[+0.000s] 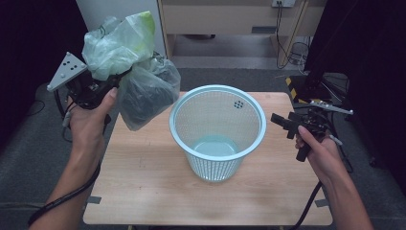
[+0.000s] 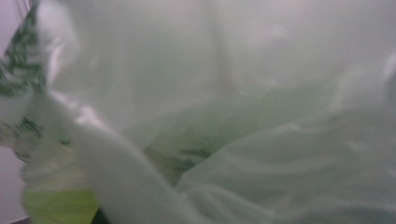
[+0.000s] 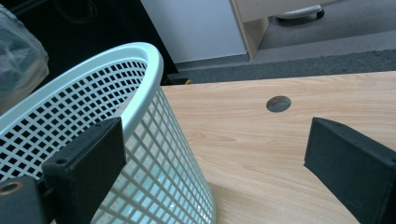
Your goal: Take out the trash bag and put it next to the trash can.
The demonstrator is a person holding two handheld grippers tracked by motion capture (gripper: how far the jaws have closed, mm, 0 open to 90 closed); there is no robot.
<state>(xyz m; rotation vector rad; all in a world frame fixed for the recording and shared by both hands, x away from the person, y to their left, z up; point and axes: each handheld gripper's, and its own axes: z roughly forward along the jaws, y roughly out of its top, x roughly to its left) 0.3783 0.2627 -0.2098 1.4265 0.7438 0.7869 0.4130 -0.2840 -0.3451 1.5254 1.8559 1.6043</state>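
up left of the basket [image 1: 218, 132], my left gripper [image 1: 98, 88] clamps the plastic bag [image 1: 131, 67], its long axis slanting down toward the rim; my right gripper [image 1: 282, 122] hovers open just right of the basket.

Even, soft overhead light; dark room edges; plastic bag [image 2: 233, 116] blurred close-up, washed pale.
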